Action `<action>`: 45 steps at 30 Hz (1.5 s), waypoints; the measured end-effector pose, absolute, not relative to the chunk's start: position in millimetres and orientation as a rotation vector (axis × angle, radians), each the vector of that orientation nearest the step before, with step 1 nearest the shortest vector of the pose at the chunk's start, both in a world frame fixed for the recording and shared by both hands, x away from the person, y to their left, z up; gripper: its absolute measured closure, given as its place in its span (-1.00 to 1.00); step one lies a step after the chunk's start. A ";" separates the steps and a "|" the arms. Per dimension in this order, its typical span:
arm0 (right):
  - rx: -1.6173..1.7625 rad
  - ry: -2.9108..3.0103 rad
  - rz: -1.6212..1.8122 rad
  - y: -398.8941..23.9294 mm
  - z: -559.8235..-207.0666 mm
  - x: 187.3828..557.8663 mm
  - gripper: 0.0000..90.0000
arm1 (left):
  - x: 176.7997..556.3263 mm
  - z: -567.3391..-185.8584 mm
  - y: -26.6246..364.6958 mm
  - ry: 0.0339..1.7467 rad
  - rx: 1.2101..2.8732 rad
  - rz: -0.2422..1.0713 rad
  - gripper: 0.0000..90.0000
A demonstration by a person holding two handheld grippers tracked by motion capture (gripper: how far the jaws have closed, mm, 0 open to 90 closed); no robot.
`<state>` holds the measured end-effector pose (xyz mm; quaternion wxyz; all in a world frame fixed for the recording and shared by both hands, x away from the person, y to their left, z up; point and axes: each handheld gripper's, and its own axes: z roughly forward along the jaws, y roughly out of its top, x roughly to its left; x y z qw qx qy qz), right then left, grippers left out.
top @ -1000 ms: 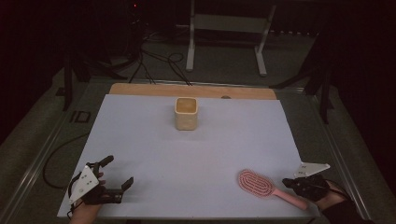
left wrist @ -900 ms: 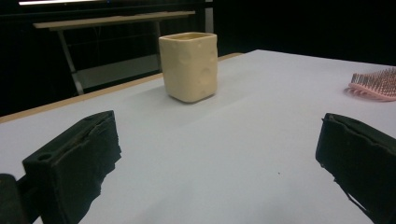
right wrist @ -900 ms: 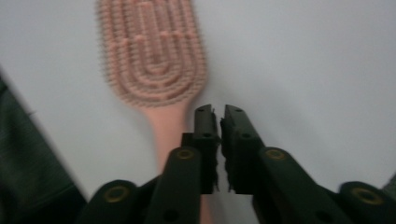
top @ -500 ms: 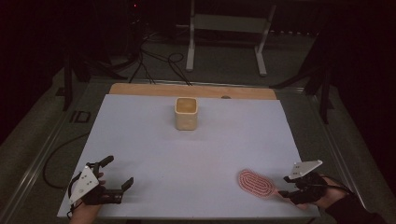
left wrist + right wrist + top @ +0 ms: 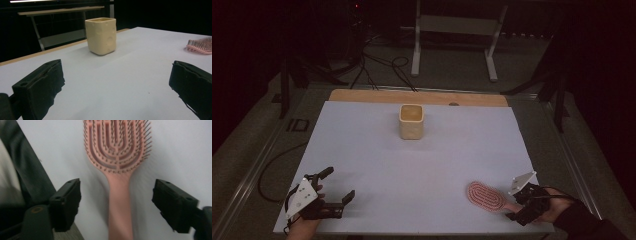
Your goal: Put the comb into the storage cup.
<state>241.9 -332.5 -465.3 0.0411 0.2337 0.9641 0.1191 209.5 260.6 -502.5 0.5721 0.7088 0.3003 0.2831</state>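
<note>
Two things lay on the white counter [image 5: 377, 150]: a pink hairbrush [image 5: 486, 196] near the front right corner and a cream cup [image 5: 411, 121] standing upright well back of the middle, far apart from one another. The hairbrush rested flat with its bristles up and its handle pointing toward the person's right hand, which suggests it had been set down so that the handle stayed easy to reach from that side. The right gripper [image 5: 518, 206] sat just behind the brush; its fingers [image 5: 66, 202] had just been opening and stood wide apart, with the handle lying between them on the counter but pressed by neither pad. In the right gripper view the handle ran straight up the middle of the gap, free on both sides, so the brush looked released rather than held.

The left gripper [image 5: 337, 186] waited low at the front left corner, its fingers [image 5: 40, 85] also spread wide with nothing between them. Seen from its own camera it faced the cup [image 5: 101, 35] across bare counter, with the bristled head [image 5: 201, 45] at the far right edge. That placing reads as a hand parked out of the way, aimed loosely at the cup while the right side dealt with the brush.
</note>
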 end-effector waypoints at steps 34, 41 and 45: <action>0.700 2.965 0.104 -311.6 -483.2 248.7 0.55 | 210.1 -503.2 260.8 0.710 1.666 0.658 -1.00; 0.696 2.962 0.230 -315.7 -481.9 251.9 0.56 | 210.1 -503.5 260.8 0.712 1.666 0.657 -1.00; 0.701 2.943 0.290 -316.3 -478.1 254.8 0.57 | 210.2 -503.6 260.9 0.713 1.667 0.656 -1.00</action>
